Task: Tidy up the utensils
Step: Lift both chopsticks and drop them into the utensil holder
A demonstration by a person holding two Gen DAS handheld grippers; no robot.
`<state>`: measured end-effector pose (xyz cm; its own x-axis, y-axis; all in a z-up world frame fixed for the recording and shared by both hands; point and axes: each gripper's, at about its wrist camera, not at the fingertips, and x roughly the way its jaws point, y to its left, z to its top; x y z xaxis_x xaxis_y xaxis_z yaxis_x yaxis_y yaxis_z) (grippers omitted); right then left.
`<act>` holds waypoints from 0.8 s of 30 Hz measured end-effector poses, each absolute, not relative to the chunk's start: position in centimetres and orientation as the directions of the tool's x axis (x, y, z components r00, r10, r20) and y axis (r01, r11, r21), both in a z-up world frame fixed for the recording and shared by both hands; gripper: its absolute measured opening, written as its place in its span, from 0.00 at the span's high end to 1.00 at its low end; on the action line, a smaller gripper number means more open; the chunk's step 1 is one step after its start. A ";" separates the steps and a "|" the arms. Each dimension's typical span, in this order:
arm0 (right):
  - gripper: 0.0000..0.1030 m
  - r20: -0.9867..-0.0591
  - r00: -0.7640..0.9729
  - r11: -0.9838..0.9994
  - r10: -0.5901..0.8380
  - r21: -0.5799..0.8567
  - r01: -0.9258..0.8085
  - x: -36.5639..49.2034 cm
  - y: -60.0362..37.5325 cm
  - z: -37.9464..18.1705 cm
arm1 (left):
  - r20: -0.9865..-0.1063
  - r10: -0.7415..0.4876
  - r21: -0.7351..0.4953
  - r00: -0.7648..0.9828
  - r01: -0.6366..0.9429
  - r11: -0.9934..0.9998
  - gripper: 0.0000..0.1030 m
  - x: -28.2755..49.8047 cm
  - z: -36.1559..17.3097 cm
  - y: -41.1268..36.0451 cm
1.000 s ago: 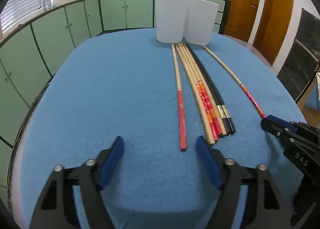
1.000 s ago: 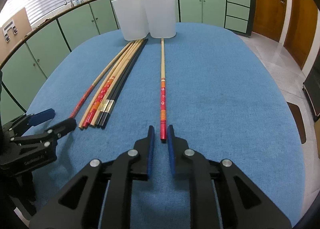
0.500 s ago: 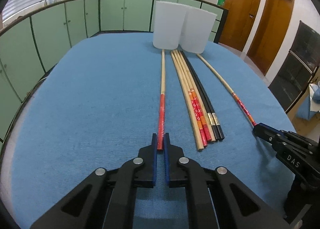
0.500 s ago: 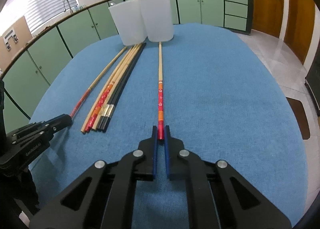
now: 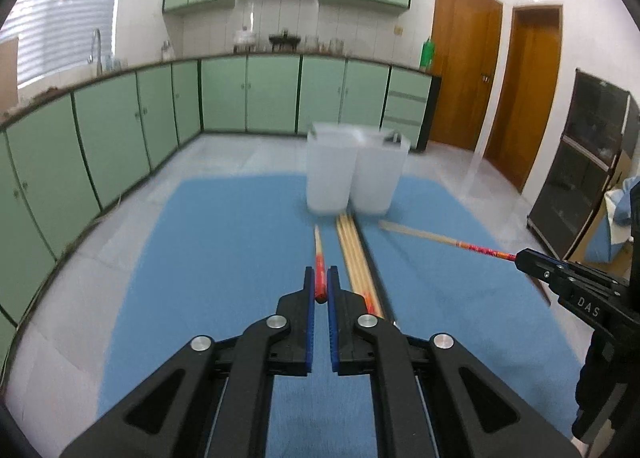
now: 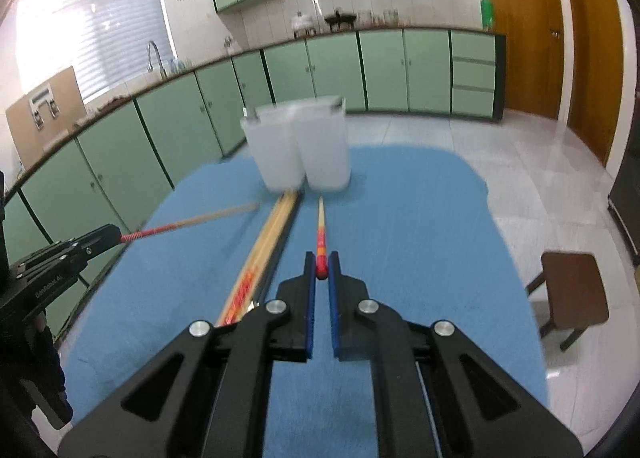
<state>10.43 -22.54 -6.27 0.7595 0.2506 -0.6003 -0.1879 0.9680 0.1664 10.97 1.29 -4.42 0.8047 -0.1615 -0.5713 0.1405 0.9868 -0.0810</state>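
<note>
My left gripper (image 5: pixel 320 285) is shut on the red end of a red-handled chopstick (image 5: pixel 319 258) and holds it lifted, pointing at two white containers (image 5: pixel 352 178). My right gripper (image 6: pixel 322 272) is shut on the red end of another red-and-orange chopstick (image 6: pixel 321 232), also raised. Each gripper shows in the other's view: the right one (image 5: pixel 560 278) with its chopstick (image 5: pixel 460 243), the left one (image 6: pixel 80 246) with its chopstick (image 6: pixel 192 221). A bundle of bamboo and black chopsticks (image 5: pixel 358 258) lies on the blue cloth; it also shows in the right wrist view (image 6: pixel 264 254).
The blue cloth (image 5: pixel 208 258) covers a rounded table. The two white containers (image 6: pixel 300 150) stand side by side at its far end. Green cabinets (image 5: pixel 120 130) line the room. A brown stool (image 6: pixel 572 290) stands on the floor to the right.
Both grippers have lifted up from the table, each carrying its chopstick; the views now tilt higher and look over the table. One second ago the left gripper was open.
</note>
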 end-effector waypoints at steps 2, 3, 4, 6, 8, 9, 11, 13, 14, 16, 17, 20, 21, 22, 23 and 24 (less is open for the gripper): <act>0.95 -0.570 0.780 0.966 0.257 0.169 -0.194 10.7 -22.9 -4.7 | -0.543 -0.164 -0.072 0.823 0.149 0.986 0.94 11.2 -3.1 1.3; 0.95 -0.556 0.790 0.966 0.259 0.167 -0.199 10.9 -23.0 -3.8 | -0.527 -0.168 -0.070 0.833 0.155 0.985 0.94 11.3 -2.3 1.3; 0.95 -0.545 0.796 0.965 0.262 0.167 -0.203 11.1 -23.1 -3.2 | -0.513 -0.173 -0.067 0.841 0.161 0.985 0.94 11.4 -1.6 1.3; 0.95 -0.521 0.809 0.962 0.274 0.163 -0.221 11.8 -23.2 -1.2 | -0.480 -0.183 -0.054 0.858 0.179 0.982 0.95 11.8 0.0 1.1; 0.95 -0.512 0.813 0.960 0.279 0.156 -0.231 12.6 -23.2 0.3 | -0.460 -0.191 -0.043 0.867 0.193 0.980 0.95 12.3 1.1 0.9; 0.95 -0.509 0.811 0.958 0.288 0.157 -0.241 13.2 -23.3 1.1 | -0.446 -0.198 -0.037 0.873 0.203 0.978 0.95 12.8 1.9 0.7; 0.95 -0.506 0.804 0.951 0.310 0.171 -0.259 14.2 -23.4 2.5 | -0.430 -0.206 -0.027 0.879 0.215 0.976 0.95 13.5 3.0 0.6; 0.95 -0.509 0.797 0.945 0.326 0.170 -0.278 15.6 -23.3 3.7 | -0.419 -0.211 -0.018 0.883 0.224 0.974 0.95 14.4 3.5 0.3; 0.95 -0.513 0.794 0.946 0.325 0.162 -0.282 16.2 -23.2 4.3 | -0.417 -0.213 -0.015 0.884 0.228 0.974 0.95 15.0 3.9 0.1; 0.95 -0.513 0.790 0.942 0.335 0.151 -0.301 17.3 -22.8 5.4 | -0.413 -0.231 -0.028 0.881 0.242 0.970 0.95 15.7 4.6 -0.1; 0.95 -0.512 0.789 0.940 0.340 0.150 -0.307 17.6 -22.7 5.9 | -0.410 -0.240 -0.032 0.880 0.249 0.968 0.95 16.1 4.9 -0.2; 0.95 -0.503 0.787 0.933 0.357 0.154 -0.325 18.9 -22.6 7.5 | -0.387 -0.260 -0.036 0.885 0.267 0.963 0.95 16.5 6.1 -0.4; 0.95 -0.499 0.788 0.932 0.361 0.155 -0.329 19.2 -22.7 8.0 | -0.371 -0.268 -0.036 0.889 0.275 0.961 0.95 16.9 6.9 -0.6; 0.95 -0.491 0.790 0.930 0.366 0.155 -0.334 19.7 -22.9 8.8 | -0.361 -0.272 -0.035 0.892 0.279 0.960 0.95 16.9 7.4 -0.7; 0.95 -0.487 0.790 0.927 0.372 0.158 -0.339 20.1 -23.0 9.3 | -0.344 -0.280 -0.036 0.896 0.285 0.958 0.95 17.2 8.2 -0.8; 0.95 -0.482 0.790 0.924 0.380 0.163 -0.346 20.7 -23.1 10.1 | -0.331 -0.286 -0.037 0.899 0.291 0.956 0.95 17.6 8.9 -1.0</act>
